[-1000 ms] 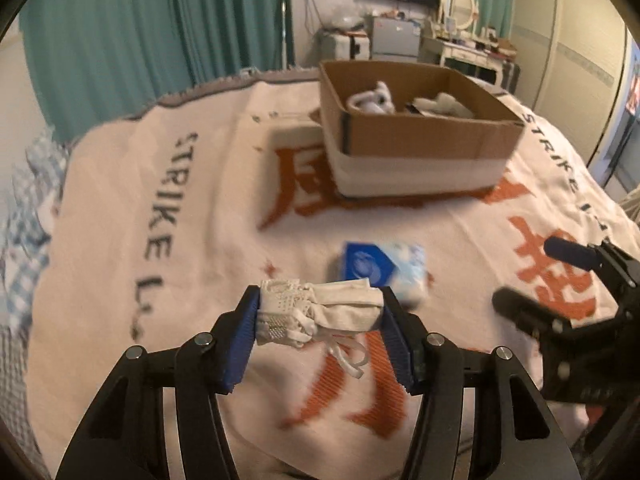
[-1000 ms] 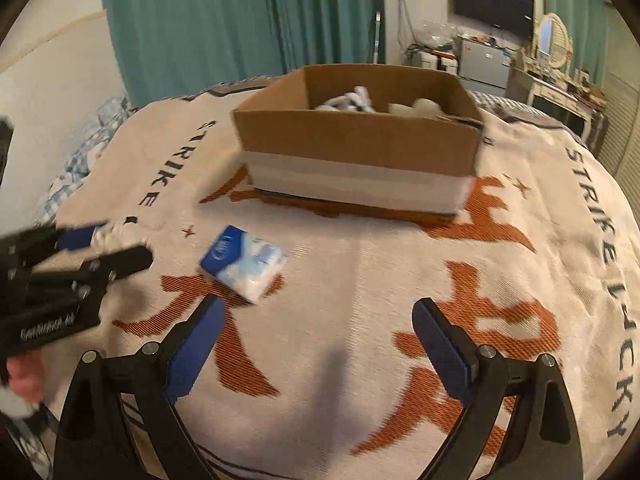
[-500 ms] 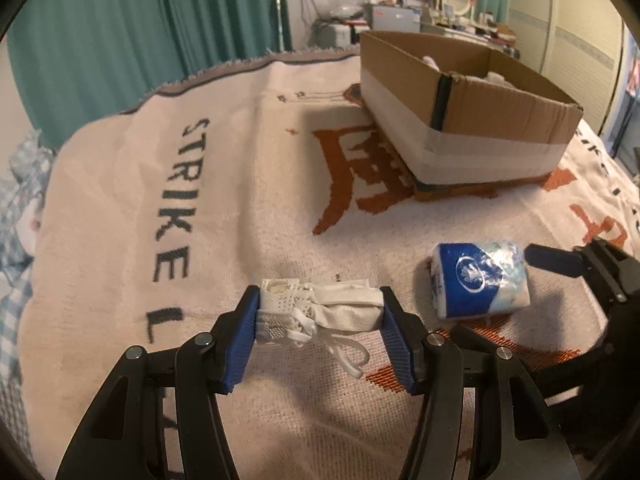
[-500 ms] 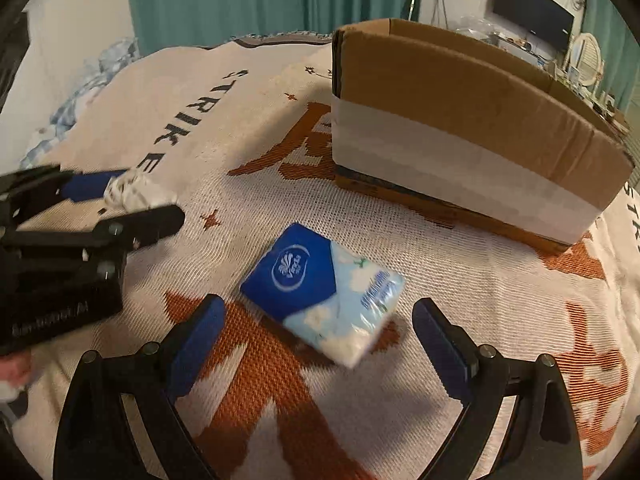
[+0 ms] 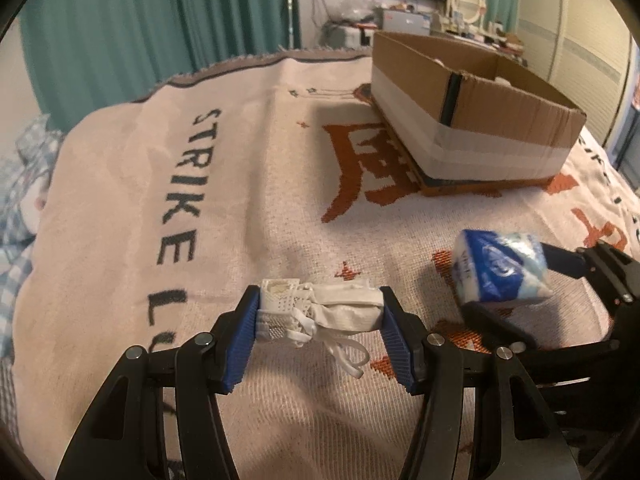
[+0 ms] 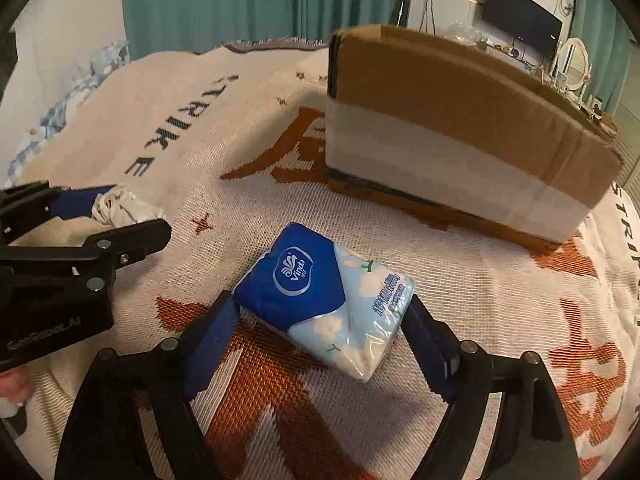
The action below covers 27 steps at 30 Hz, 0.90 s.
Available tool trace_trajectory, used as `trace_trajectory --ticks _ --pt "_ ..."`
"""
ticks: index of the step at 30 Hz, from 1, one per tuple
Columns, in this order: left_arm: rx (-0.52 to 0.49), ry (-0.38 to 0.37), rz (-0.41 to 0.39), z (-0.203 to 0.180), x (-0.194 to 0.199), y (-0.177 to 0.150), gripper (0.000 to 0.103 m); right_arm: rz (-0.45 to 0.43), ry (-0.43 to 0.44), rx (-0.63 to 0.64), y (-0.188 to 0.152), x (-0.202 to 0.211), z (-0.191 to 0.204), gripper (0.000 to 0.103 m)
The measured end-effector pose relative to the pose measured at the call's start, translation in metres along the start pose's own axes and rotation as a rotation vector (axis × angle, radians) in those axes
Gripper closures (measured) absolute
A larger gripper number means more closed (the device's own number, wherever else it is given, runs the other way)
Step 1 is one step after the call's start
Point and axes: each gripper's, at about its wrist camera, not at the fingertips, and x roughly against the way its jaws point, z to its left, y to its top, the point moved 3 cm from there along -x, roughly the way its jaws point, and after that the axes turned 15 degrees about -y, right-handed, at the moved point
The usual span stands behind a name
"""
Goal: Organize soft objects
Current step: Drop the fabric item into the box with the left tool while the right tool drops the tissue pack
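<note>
My right tongs have just closed in around the tissue pack; left tongs still clamp the white bundle — box next.

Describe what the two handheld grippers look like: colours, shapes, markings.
Both the left gripper and the right gripper are matte black, with angular linkage arms joined by silver round-head bolts. Each finger ends in a ribbed blue pad. The left gripper's body carries faint pale lettering, too blurred to read.
</note>
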Motion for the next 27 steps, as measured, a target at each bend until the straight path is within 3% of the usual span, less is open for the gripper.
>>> trace_trajectory --ticks 9,18,27 --pt "-0.009 -0.004 -0.078 -0.037 0.051 0.01 0.046 -0.093 0.027 -0.055 0.008 0.066 -0.034 0.024" --pt "-0.049 0.005 -0.162 -0.085 0.103 0.032 0.046 -0.225 0.062 -0.147 0.024 0.147 -0.094 0.025" --pt "-0.118 -0.023 -0.215 -0.133 0.112 0.076 0.046 -0.346 0.068 -0.194 0.066 0.193 -0.166 0.027"
